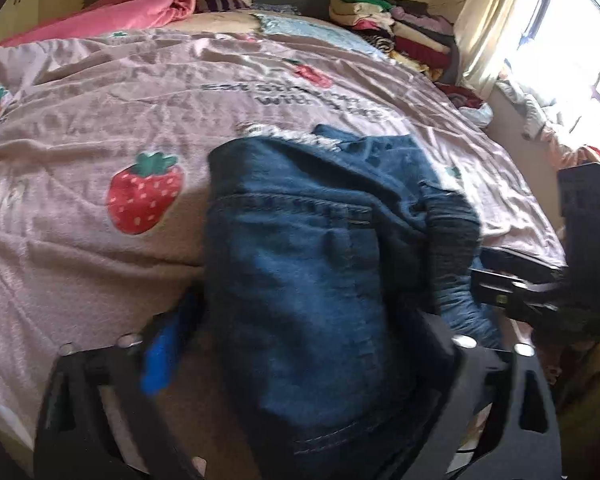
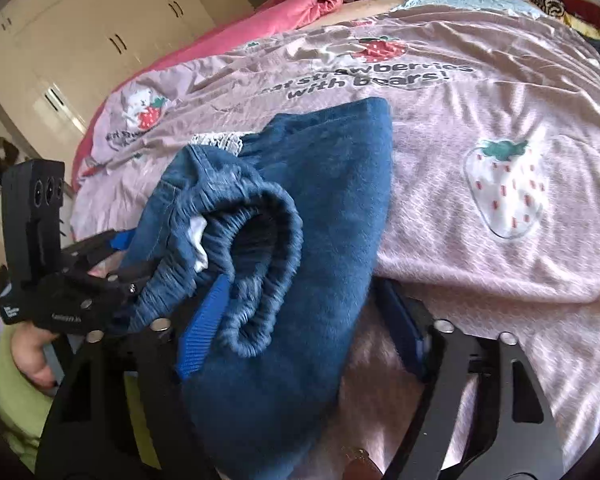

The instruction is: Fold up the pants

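Observation:
Blue denim pants [image 1: 312, 264] with an elastic waistband [image 2: 260, 248] and frayed white hems [image 1: 284, 134] lie bunched at the near edge of a pink strawberry bedspread [image 1: 100, 128]. In the left wrist view the pants drape between the fingers of my left gripper [image 1: 300, 344], whose blue pad [image 1: 162, 354] shows at left; the jaws stand wide. In the right wrist view the pants [image 2: 308, 208] fill my right gripper [image 2: 300, 328], between its blue pads [image 2: 204, 320]. The left gripper [image 2: 96, 276] shows at left, the right gripper [image 1: 512, 288] at right, both at the waistband.
A pink blanket [image 1: 140, 8] lies at the bed's far side. A stack of folded clothes [image 1: 400, 32] sits at the far right near a bright window [image 1: 560, 40]. Cream wardrobes [image 2: 80, 40] stand beyond the bed. The bedspread [image 2: 500, 140] stretches wide beyond the pants.

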